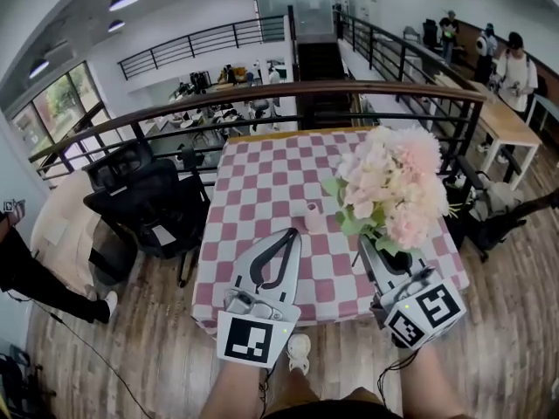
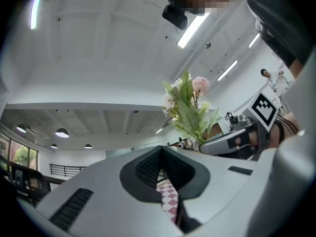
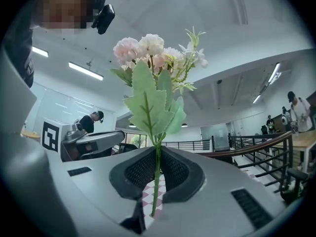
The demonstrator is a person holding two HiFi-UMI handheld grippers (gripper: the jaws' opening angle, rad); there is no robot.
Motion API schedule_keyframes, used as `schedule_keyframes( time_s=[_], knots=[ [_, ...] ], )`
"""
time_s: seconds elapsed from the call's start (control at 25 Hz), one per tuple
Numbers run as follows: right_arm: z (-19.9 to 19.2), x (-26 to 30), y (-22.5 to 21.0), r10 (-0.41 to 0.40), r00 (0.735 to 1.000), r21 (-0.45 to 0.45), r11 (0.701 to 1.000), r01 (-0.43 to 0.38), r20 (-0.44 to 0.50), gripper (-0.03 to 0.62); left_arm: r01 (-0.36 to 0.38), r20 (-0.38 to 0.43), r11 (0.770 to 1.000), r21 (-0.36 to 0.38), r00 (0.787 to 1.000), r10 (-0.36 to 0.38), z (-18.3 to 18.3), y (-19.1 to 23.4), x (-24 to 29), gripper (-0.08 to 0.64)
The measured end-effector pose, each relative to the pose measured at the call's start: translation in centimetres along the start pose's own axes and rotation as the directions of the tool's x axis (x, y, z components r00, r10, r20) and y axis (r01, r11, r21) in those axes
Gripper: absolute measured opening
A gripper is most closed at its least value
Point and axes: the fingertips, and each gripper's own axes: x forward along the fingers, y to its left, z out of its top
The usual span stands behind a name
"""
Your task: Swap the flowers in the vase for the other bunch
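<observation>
Your right gripper (image 1: 369,250) pinches the stems of the pink bunch (image 1: 393,182), right of centre; the left gripper (image 1: 285,238) is pressed together, empty. The vase (image 1: 312,217), mid-frame on the tabletop (image 1: 253,190), looks empty. Next, probably steer the stems into its narrow mouth.

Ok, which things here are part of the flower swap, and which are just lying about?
Job: flowers, held in the right hand-held gripper; vase on the checked table; left hand-held gripper, shut, empty.
Lying about: black chairs, railing, people by the far desk.
</observation>
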Motion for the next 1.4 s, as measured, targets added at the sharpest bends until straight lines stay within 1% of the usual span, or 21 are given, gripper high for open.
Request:
schedule_keyframes(
  time_s=[0.12, 0.36, 0.48, 0.56, 0.68, 0.76, 0.88, 0.96, 1.08, 1.2, 1.32, 1.4],
  knots=[
    [-0.3, 2.9, -1.4, -0.010, 1.000, 0.003, 1.000, 0.010, -0.008, 0.048, 0.017, 0.004, 1.000, -0.008, 1.000, -0.017, -1.1, 1.8, 2.4, 0.008],
    [-1.1, 8.9, -4.0, -0.031, 0.999, -0.002, 1.000, 0.031, -0.031, 0.048, 0.063, -0.015, 0.998, -0.009, 0.998, -0.063, -4.0, 5.7, 7.2, 0.008],
    [-1.7, 11.7, -5.1, -0.031, 0.999, 0.003, 1.000, 0.031, -0.036, 0.048, 0.068, -0.023, 0.997, -0.018, 0.997, -0.069, -5.5, 7.8, 9.2, 0.008],
    [-2.0, 13.2, -5.7, -0.032, 0.999, 0.003, 0.999, 0.032, -0.035, 0.048, 0.082, -0.021, 0.997, -0.010, 0.996, -0.082, -6.3, 8.8, 10.6, 0.008],
    [-2.7, 15.5, -6.6, -0.036, 0.999, 0.000, 0.999, 0.036, -0.036, 0.048, 0.108, -0.003, 0.994, -0.034, 0.994, -0.108, -7.5, 10.2, 12.3, 0.008],
    [-3.3, 17.5, -7.1, -0.038, 0.999, 0.003, 0.999, 0.039, -0.037, 0.048, 0.124, -0.009, 0.992, -0.029, 0.992, -0.124, -8.7, 11.7, 13.3, 0.008],
    [-4.1, 20.2, -7.7, -0.050, 0.998, 0.006, 0.999, 0.050, -0.046, 0.048, 0.139, -0.016, 0.989, -0.056, 0.990, -0.140, -10.4, 13.7, 14.7, 0.008],
    [-4.5, 21.0, -8.1, -0.060, 0.997, 0.014, 0.998, 0.061, -0.052, 0.048, 0.151, -0.018, 0.986, -0.072, 0.988, -0.152, -11.3, 14.2, 15.5, 0.008],
    [-4.9, 21.7, -9.1, -0.067, 0.997, 0.032, 0.997, 0.068, -0.044, 0.048, 0.172, -0.023, 0.983, -0.061, 0.985, -0.174, -12.5, 14.2, 16.8, 0.008],
    [-5.4, 22.9, -10.0, -0.073, 0.996, 0.036, 0.997, 0.074, -0.042, 0.048, 0.198, -0.024, 0.980, -0.029, 0.980, -0.199, -13.5, 14.6, 18.0, 0.008],
    [-5.8, 24.2, -10.0, -0.066, 0.997, 0.055, 0.996, 0.069, -0.041, 0.048, 0.217, -0.032, 0.976, -0.013, 0.976, -0.217, -14.5, 15.3, 18.3, 0.007],
    [-6.4, 24.8, -9.9, -0.066, 0.996, 0.050, 0.996, 0.069, -0.057, 0.048, 0.227, -0.044, 0.974, -0.005, 0.973, -0.227, -15.1, 15.7, 18.3, 0.008]
  ],
)
